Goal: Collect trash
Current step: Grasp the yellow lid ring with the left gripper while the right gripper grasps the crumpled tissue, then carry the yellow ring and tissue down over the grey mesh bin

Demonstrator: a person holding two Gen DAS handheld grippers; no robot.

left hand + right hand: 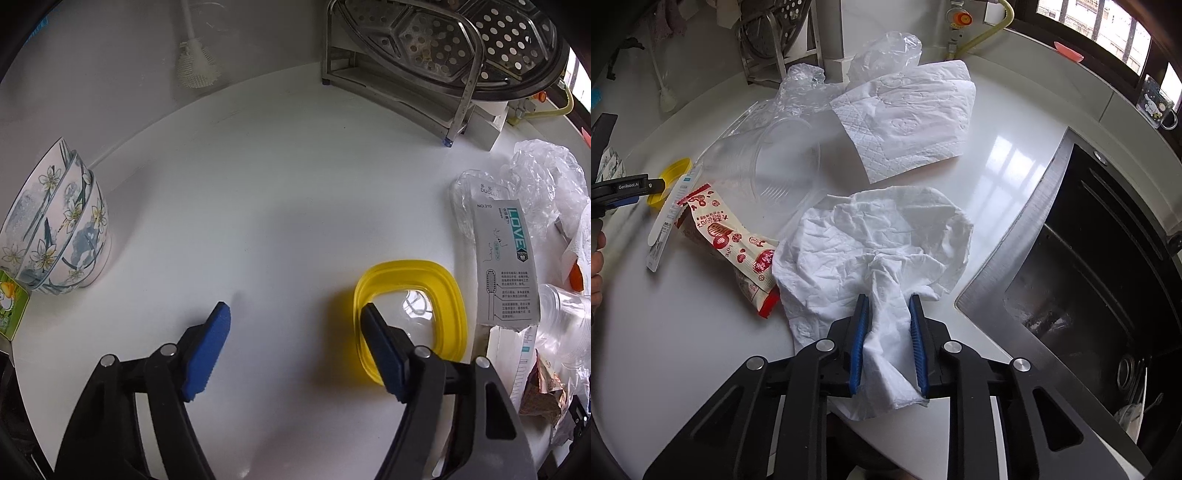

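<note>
Nearest the right wrist camera: right gripper (886, 306), jaws drawn narrow around a bunched fold of crumpled white paper towel (875, 243), blue pads pressing the fold from both sides. Rest of the towel spread over the white counter (683, 350) ahead of the fingers. Beside it on the left, a red-and-white snack wrapper (735, 240), touching the towel's edge. Beyond those, a clear plastic cup (775, 166) on its side, a flatter embossed paper napkin (912, 122), and crumpled clear plastic film (882, 51) behind. Black sink (1089, 258) set into the counter on the right.

Left gripper (299, 314) wide, nothing between the pads; right-hand finger in front of the near rim of a yellow plastic ring lid (443, 295), left finger over bare counter. Cannot tell whether the finger touches the lid. Toothbrush package (506, 258) lying just beside the lid on the right. Stacked floral bowls (62, 229) well apart on the left, metal dish rack (424, 74) at the back.
</note>
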